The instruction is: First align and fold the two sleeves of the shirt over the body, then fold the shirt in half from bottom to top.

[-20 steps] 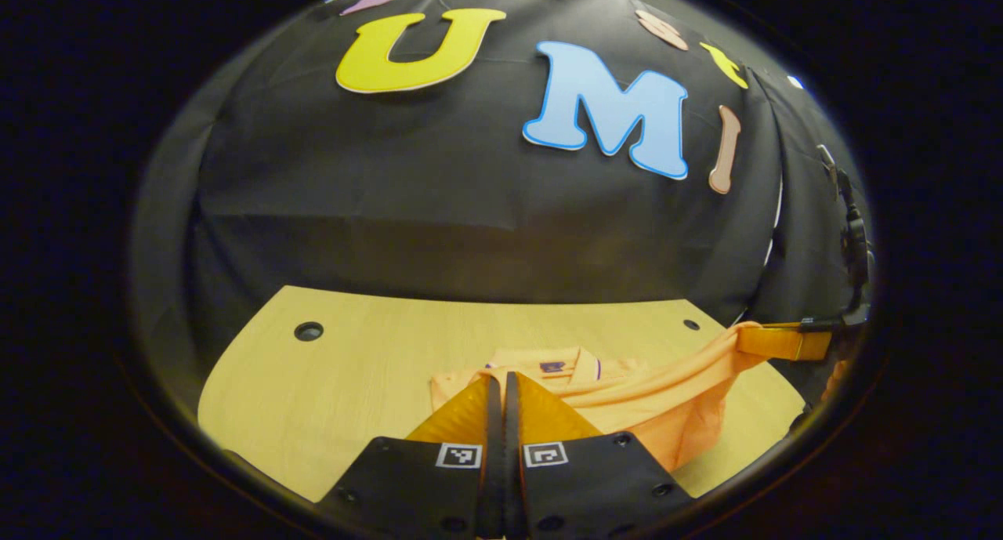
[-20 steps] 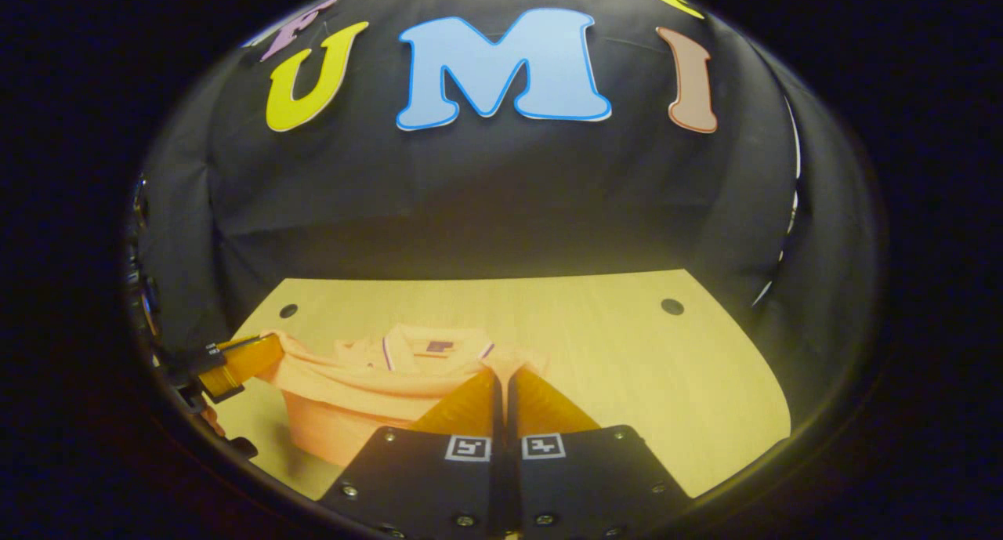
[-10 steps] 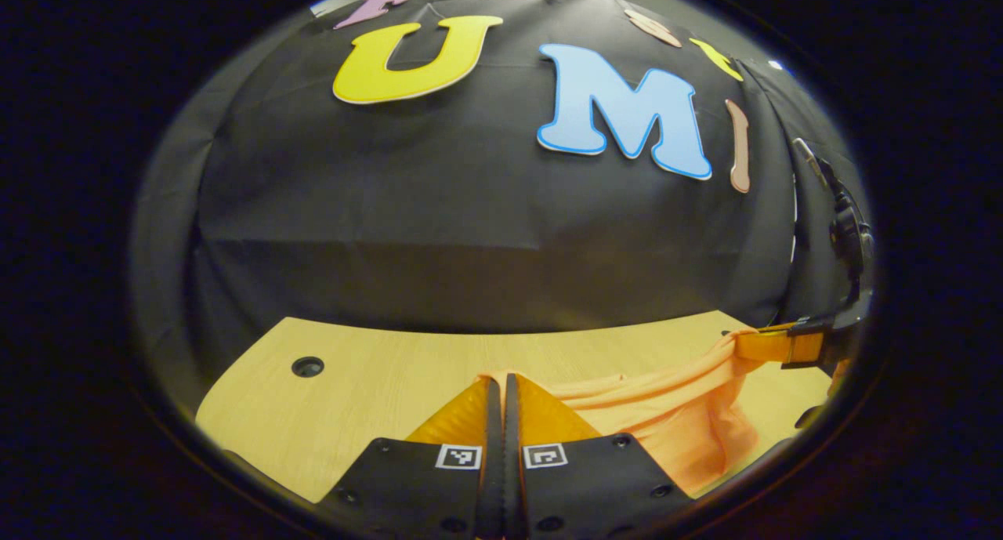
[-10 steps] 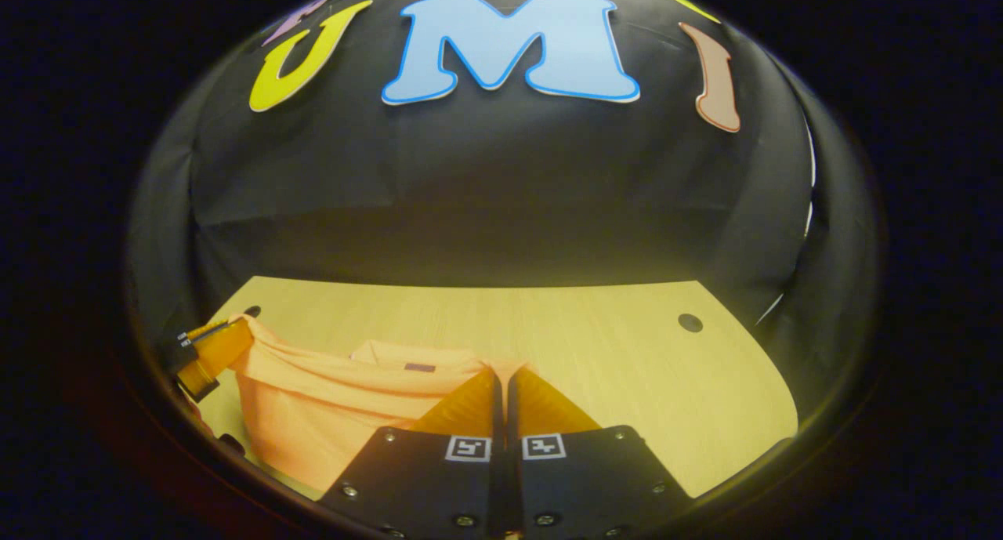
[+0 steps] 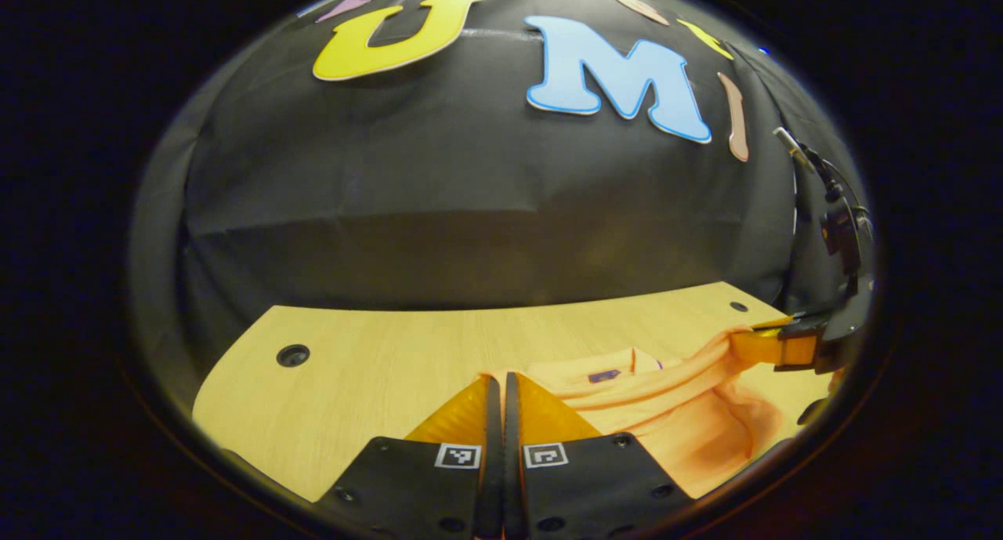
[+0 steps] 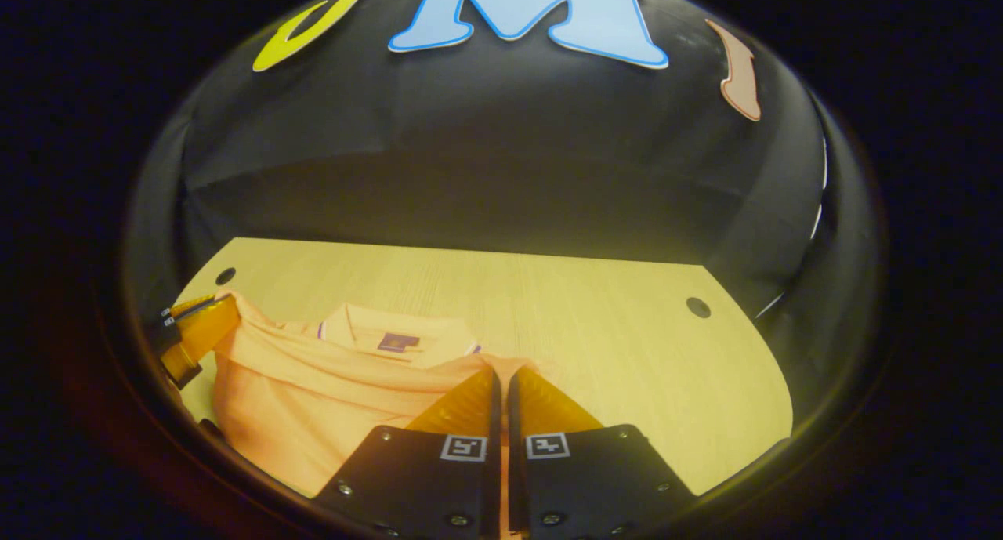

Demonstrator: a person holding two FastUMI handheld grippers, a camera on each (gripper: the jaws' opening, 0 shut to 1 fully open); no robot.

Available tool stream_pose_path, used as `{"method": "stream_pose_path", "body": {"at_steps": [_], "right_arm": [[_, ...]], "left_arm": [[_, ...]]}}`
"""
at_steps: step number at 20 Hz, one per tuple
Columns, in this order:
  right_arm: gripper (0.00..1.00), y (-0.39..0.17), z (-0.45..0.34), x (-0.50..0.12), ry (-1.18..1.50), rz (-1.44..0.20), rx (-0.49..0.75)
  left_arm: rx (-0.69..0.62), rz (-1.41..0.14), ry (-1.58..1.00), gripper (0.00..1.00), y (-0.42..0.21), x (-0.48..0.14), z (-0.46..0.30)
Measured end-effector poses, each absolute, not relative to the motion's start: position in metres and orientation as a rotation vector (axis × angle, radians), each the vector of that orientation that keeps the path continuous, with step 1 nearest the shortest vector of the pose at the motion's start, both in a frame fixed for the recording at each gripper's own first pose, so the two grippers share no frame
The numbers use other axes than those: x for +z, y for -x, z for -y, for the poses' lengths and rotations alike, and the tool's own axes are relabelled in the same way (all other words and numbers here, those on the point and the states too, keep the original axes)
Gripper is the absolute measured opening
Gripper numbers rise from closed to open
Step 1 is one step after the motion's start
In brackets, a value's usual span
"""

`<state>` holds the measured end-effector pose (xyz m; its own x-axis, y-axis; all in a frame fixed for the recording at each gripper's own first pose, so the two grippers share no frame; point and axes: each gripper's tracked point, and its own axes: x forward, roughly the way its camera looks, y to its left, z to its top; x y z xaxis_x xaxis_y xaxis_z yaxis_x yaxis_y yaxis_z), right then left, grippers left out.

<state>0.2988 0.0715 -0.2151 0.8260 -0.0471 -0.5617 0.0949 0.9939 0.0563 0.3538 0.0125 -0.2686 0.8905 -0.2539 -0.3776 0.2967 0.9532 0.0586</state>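
Note:
An orange polo shirt (image 5: pixel 674 414) (image 6: pixel 313 391) lies on the wooden table with its collar (image 6: pixel 392 338) toward the back wall. My left gripper (image 5: pixel 502 377) is shut on one corner of the shirt's bottom hem; it also appears at the left edge of the right gripper view (image 6: pixel 196 332). My right gripper (image 6: pixel 502 371) is shut on the other hem corner and appears at the right edge of the left gripper view (image 5: pixel 764 346). The hem hangs stretched between the two grippers, lifted over the body just in front of the collar.
The wooden table (image 6: pixel 595 320) (image 5: pixel 368 375) has round cable holes (image 5: pixel 291 356) (image 6: pixel 697 307) near its back corners. The black cloth wall stands right behind the table's far edge. A cabled device (image 5: pixel 838 226) rides above my right gripper.
Both grippers carried the lifted hem forward toward the collar and came lower. The collar shows again just beyond the stretched hem, and more of the table lies under the views.

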Motion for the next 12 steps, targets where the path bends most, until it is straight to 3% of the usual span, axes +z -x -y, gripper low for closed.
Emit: {"method": "stream_pose_path", "body": {"at_steps": [7, 8, 11, 12], "right_arm": [[0.09, -0.285, -0.074, -0.214, -0.022, -0.603, -0.051], [0.2, -0.283, -0.075, -0.214, -0.024, -0.605, -0.043], [0.35, -0.277, -0.073, -0.211, -0.049, -0.604, -0.027], [0.41, -0.273, -0.073, -0.209, -0.058, -0.602, -0.017]], "left_arm": [[-0.25, -0.409, -0.125, 0.12, -0.342, -0.268, -0.018], [-0.244, -0.412, -0.124, 0.11, -0.339, -0.267, -0.018], [-0.254, -0.428, -0.096, 0.2, -0.32, -0.259, -0.014], [-0.246, -0.424, -0.091, 0.35, -0.317, -0.255, -0.014]]}}
